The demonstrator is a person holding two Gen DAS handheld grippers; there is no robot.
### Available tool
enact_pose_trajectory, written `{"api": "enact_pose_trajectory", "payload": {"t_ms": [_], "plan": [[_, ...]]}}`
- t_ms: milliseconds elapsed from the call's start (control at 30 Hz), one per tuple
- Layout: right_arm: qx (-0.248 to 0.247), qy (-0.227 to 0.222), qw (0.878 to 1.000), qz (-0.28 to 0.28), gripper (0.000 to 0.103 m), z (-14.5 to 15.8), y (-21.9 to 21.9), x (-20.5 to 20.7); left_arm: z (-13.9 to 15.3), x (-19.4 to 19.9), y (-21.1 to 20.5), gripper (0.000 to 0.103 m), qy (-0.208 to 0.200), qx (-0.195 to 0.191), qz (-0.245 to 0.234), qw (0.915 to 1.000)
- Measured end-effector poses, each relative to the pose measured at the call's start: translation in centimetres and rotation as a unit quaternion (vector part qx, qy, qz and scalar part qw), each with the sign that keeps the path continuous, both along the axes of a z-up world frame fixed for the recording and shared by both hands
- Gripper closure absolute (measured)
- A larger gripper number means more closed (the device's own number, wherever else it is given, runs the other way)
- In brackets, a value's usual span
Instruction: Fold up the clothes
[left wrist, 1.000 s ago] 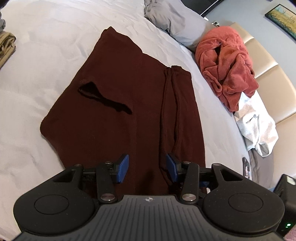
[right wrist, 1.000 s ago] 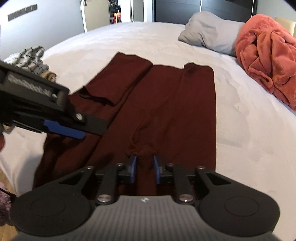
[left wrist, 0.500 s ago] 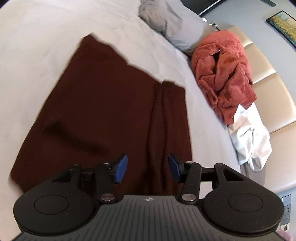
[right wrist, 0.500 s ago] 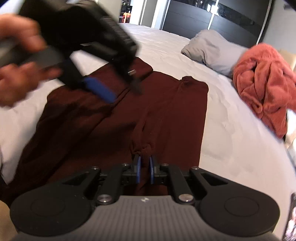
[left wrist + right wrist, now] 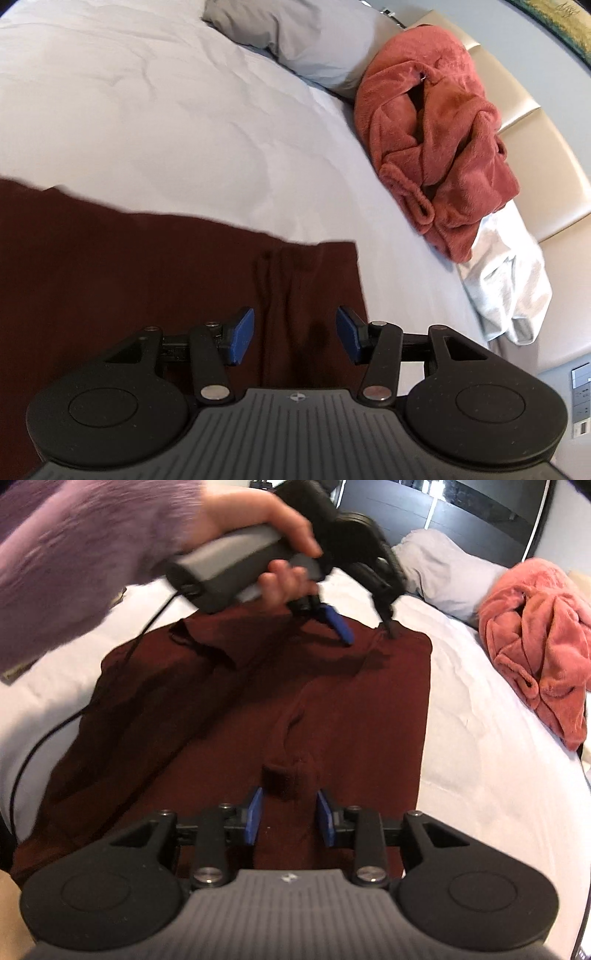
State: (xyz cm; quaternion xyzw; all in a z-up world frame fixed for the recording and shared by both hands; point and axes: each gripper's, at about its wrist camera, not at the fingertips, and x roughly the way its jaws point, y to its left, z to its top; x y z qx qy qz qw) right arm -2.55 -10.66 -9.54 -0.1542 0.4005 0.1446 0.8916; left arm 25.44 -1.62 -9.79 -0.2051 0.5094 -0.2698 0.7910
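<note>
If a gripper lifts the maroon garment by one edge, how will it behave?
The maroon garment probably drapes limply: it lies flat on the bed with soft ridges. It likely bunches rather than slides; a pinched tuft stands by the opening right gripper. Seemingly thin, so light.

A wide bed (image 5: 155,122) in white bedding fills the room, grey pillow (image 5: 295,40) up by the cream padded headboard (image 5: 532,155), a framed picture (image 5: 557,22) on the pale blue-grey wall, dark wardrobe panels (image 5: 461,509) behind.

Home bedroom: bed (image 5: 155,122), pillow (image 5: 295,40), headboard (image 5: 535,147).
</note>
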Motion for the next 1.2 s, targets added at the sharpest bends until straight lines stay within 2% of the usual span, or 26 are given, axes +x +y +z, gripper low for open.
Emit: {"api": "enact_pose_trajectory", "payload": {"t_ms": [100,167,200,233,333,500,667,833,933,1033,1200], "plan": [[-0.018,-0.007,1.0,0.007,0.068,-0.2,0.3,0.0,-0.6,0.9,-0.9,0.056,-0.001,-0.009,-0.007,0.9999],[-0.023,-0.007,1.0,0.005,0.073,-0.3,0.2,0.1,-1.1,1.3,-1.2,0.067,0.001,-0.018,-0.017,0.9997],[-0.026,-0.007,1.0,0.004,0.079,-0.3,0.2,0.1,-1.3,1.4,-1.4,0.078,0.001,-0.019,-0.022,0.9996],[-0.032,-0.009,0.999,0.001,0.083,-0.3,0.1,0.1,-1.6,1.5,-1.6,0.081,-0.001,-0.016,-0.028,0.9995],[-0.042,-0.016,0.999,-0.009,0.085,-0.3,-0.3,-0.1,-2.1,1.8,-2.2,0.086,-0.006,-0.026,-0.035,0.999],[-0.066,-0.029,0.997,-0.037,0.091,0.0,-1.1,-0.3,-1.7,2.5,-4.0,0.088,-0.01,-0.039,-0.049,0.998],[-0.08,-0.039,0.993,-0.074,0.091,0.7,-2.9,-0.2,-1.3,3.0,-5.3,0.089,-0.009,-0.055,-0.056,0.9969],[-0.103,-0.06,0.99,-0.08,0.091,1.4,-3.3,-1.4,-2.2,2.9,-4.4,0.09,0.014,-0.093,-0.03,0.9951],[-0.105,-0.061,0.991,-0.06,0.091,1.4,-2.8,-2.4,-3.0,2.9,-3.9,0.09,0.01,-0.069,-0.023,0.9973],[-0.083,-0.046,0.995,-0.043,0.092,1.3,-2.3,-2.8,-3.4,2.9,-3.1,0.09,0.017,-0.075,-0.011,0.997],[-0.078,-0.029,0.996,-0.014,0.09,0.2,-1.4,-2.4,-2.2,2.4,-2.8,0.087,-0.015,-0.027,-0.017,0.9994]]}}
